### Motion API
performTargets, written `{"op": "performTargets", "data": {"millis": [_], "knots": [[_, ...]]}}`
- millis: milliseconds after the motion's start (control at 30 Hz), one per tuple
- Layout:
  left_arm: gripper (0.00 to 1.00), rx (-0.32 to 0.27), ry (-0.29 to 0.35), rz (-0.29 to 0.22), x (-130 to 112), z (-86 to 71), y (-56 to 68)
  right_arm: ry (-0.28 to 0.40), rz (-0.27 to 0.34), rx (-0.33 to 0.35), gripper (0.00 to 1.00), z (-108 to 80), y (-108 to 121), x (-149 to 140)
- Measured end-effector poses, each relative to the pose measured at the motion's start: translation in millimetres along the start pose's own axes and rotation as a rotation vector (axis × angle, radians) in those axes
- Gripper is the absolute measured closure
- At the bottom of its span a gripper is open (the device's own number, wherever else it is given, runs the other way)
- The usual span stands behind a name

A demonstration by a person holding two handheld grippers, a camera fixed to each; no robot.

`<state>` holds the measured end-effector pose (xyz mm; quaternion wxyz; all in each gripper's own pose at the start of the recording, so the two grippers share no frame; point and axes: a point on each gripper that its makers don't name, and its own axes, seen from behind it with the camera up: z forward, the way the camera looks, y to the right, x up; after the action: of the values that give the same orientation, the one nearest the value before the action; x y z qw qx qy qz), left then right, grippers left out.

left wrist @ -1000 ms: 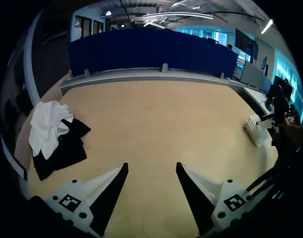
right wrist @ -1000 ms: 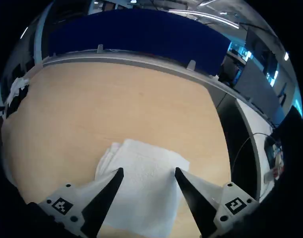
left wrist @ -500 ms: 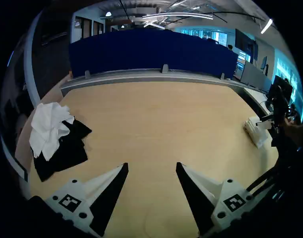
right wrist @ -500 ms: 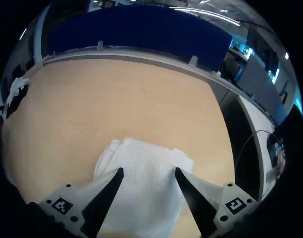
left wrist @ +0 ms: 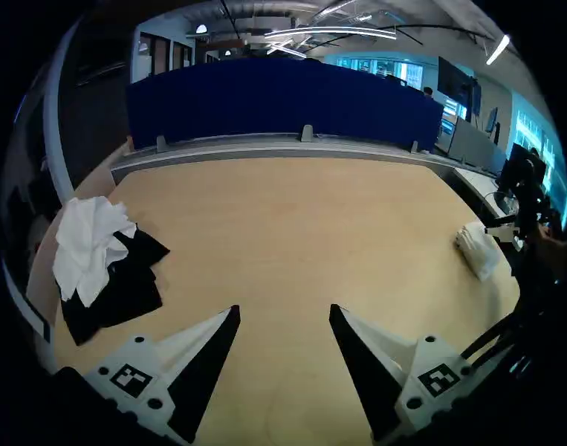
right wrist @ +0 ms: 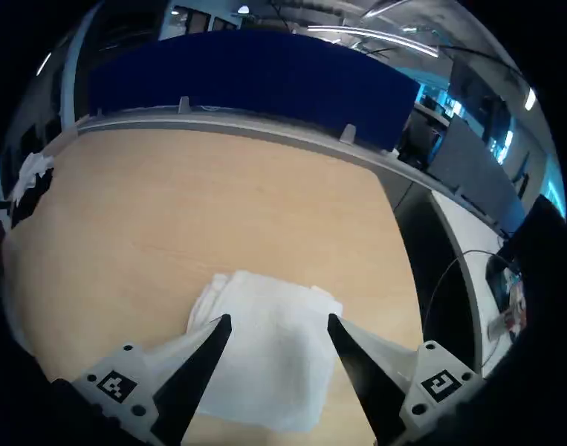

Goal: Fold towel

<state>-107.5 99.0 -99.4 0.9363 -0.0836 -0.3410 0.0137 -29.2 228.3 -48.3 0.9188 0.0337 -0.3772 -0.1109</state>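
Note:
In the right gripper view a folded white towel [right wrist: 272,342] lies flat on the wooden table, just below and between the fingers of my right gripper [right wrist: 278,321], which stands open with nothing held. The left gripper view shows the same folded towel [left wrist: 476,249] far off at the table's right edge, with the other gripper [left wrist: 515,227] and a hand beside it. My left gripper [left wrist: 283,312] is open over bare wood. A crumpled white towel [left wrist: 86,245] rests on dark cloth [left wrist: 120,286] at the left.
The wooden table [left wrist: 298,223] ends at a grey rail with a blue partition [left wrist: 283,97] behind it. In the right gripper view the table's right edge [right wrist: 413,282] drops to a dark gap with cables and a white desk [right wrist: 469,253]. Tripod legs [left wrist: 499,334] stand at the right.
The right gripper has drawn back slightly, so the folded towel looks smaller and sits a bit lower between its fingers. The left gripper has barely moved.

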Motion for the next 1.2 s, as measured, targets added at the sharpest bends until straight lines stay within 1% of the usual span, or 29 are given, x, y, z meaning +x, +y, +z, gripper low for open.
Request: {"op": "performTargets", "data": {"millis": [200,333,500,700,900,1100,1200], "knots": [[0.11,-0.006,0.01,-0.002,4,2.1,0.0,0.057,0.042,-0.028,0.0,-13.1,0,9],[0.11,-0.009,0.018,-0.008,7,2.7,-0.8,0.122,0.083,-0.058,0.0,-26.2,0,18],[0.11,-0.013,0.032,-0.006,11,2.1,-0.8,0.221,0.132,-0.107,0.0,-46.0,-1,34],[0.11,-0.026,0.058,-0.012,17,0.8,3.0,0.353,0.179,-0.127,0.0,-75.7,-11,58],[0.11,-0.028,0.103,-0.03,29,1.0,2.7,0.457,0.21,-0.132,0.0,-96.5,-21,79],[0.11,-0.013,0.171,-0.055,46,0.5,-3.5,0.517,0.23,-0.125,0.0,-109.9,-31,94],[0.11,-0.008,0.217,-0.073,58,-2.5,-7.9,0.543,0.231,-0.119,0.0,-116.6,-39,104]]}}
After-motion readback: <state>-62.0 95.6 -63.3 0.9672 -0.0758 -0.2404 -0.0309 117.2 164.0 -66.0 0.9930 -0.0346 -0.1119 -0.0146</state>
